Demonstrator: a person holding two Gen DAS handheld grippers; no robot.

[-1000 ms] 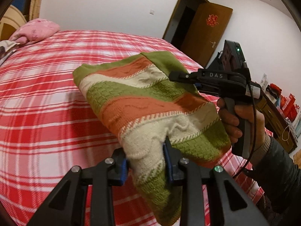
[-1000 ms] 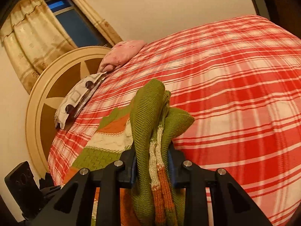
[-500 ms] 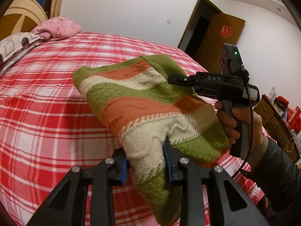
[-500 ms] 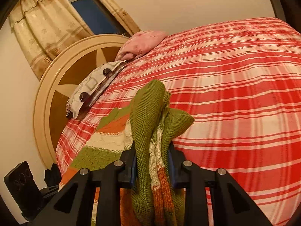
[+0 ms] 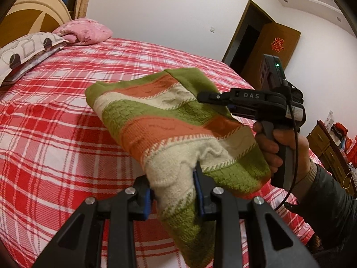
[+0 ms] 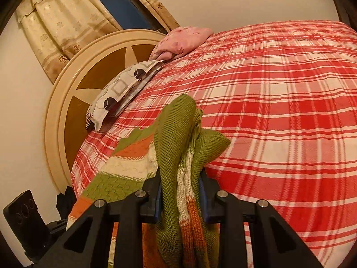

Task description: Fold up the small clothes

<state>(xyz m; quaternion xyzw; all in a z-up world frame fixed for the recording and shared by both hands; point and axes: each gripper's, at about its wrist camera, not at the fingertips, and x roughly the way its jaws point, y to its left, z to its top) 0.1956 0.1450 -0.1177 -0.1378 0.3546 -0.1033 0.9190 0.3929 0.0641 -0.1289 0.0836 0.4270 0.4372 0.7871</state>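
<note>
A striped knit sweater (image 5: 165, 125) in green, orange and cream is folded over and held in the air above the red plaid bed (image 5: 55, 134). My left gripper (image 5: 173, 192) is shut on its cream and green near edge. My right gripper (image 5: 214, 97) is shut on the green far corner, seen from the side in the left wrist view. In the right wrist view the right gripper (image 6: 180, 192) pinches a bunched fold of the sweater (image 6: 174, 147), and the rest hangs to the left.
A patterned pillow (image 5: 24, 51) and a pink pillow (image 5: 84, 31) lie at the round headboard (image 6: 67, 102). A brown door (image 5: 276, 44) stands open behind. A wooden dresser (image 5: 330, 151) stands right of the bed.
Both grippers have carried the folded sweater along the bed toward the headboard and pillows. Both grips are unchanged.
</note>
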